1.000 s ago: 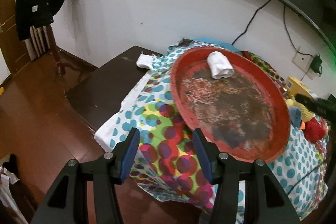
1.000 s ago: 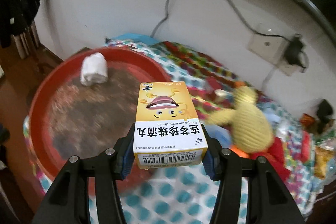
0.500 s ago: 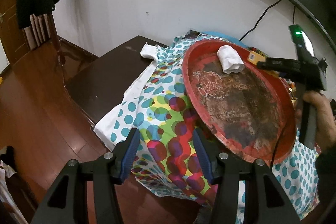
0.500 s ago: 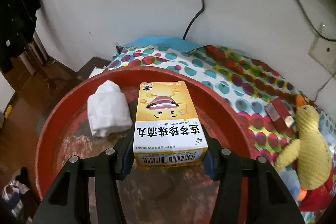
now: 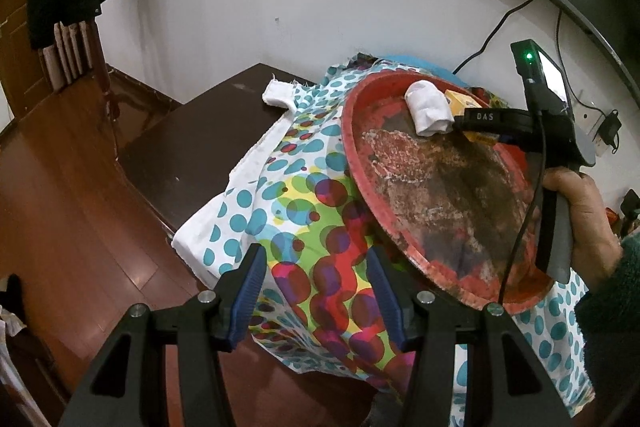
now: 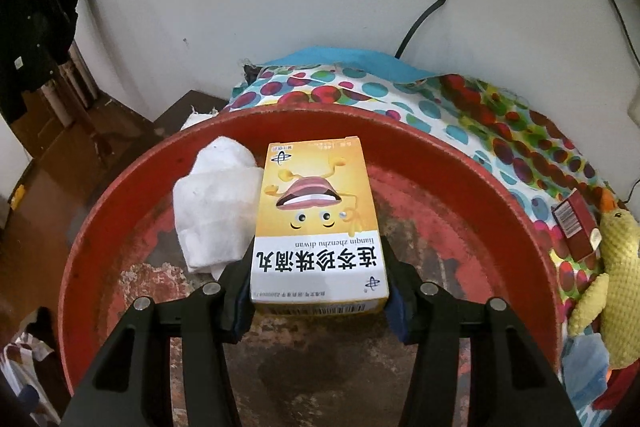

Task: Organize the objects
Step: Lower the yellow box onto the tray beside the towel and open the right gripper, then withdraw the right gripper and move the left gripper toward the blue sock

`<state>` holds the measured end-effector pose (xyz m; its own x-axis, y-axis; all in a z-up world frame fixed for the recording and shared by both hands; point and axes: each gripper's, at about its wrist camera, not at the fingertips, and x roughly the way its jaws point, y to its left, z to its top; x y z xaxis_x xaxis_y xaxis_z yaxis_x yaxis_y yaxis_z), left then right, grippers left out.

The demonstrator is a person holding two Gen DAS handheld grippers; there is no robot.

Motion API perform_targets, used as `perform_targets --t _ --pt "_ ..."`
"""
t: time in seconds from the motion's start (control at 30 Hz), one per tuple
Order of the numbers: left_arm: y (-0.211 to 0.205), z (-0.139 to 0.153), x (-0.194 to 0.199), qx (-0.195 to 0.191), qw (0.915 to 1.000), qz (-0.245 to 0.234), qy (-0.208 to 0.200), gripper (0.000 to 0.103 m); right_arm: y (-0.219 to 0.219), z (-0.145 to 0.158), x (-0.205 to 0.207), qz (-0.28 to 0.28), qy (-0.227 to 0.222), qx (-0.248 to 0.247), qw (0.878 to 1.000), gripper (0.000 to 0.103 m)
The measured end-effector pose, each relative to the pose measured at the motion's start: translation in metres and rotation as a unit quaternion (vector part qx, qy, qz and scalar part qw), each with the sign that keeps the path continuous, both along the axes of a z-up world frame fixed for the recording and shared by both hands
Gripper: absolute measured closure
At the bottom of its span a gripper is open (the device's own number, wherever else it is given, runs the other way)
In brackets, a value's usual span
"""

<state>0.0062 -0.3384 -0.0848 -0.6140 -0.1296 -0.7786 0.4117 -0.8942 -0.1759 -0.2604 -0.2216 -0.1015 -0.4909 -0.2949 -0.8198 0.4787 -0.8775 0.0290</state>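
- Between the blue pads of the right gripper (image 6: pixel 318 297) sits a yellow medicine box (image 6: pixel 318 223) — both jaws press its sides, label upside down to the camera.
- The box hangs over the far half of the red tray (image 6: pixel 460 163), at about 12 o'clock on its worn floor.
- Just beside the box, at its 9 o'clock, lies a rolled white cloth (image 6: pixel 212 207), touching the box edge.
- At 3 o'clock beyond the rim, on the dotted tablecloth (image 6: pixel 400 95): a small red box (image 6: pixel 576 223) and a yellow plush duck (image 6: pixel 616 279).
- The left gripper (image 5: pixel 316 297) stands apart and empty — over the cloth's hanging edge, near the tray's 7 o'clock.
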Motion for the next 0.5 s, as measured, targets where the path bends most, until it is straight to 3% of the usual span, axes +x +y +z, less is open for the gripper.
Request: perform_targets --t 0.13,0.27,0.5 --pt "0.002 0.0 0.0 -0.007 1.0 -0.001 0.001 0.049 0.013 0.012 0.01 0.005 0.013 0.003 1.0 0.041" --pt "0.008 0.001 -0.001 -0.013 0.9999 -0.006 0.0 0.049 0.043 0.027 0.028 -0.002 0.013 -0.014 1.0 0.041" --pt "0.036 0.011 -0.002 -0.038 0.9987 -0.034 0.009 0.049 0.142 0.045 0.067 -0.027 0.02 -0.025 0.999 0.038"
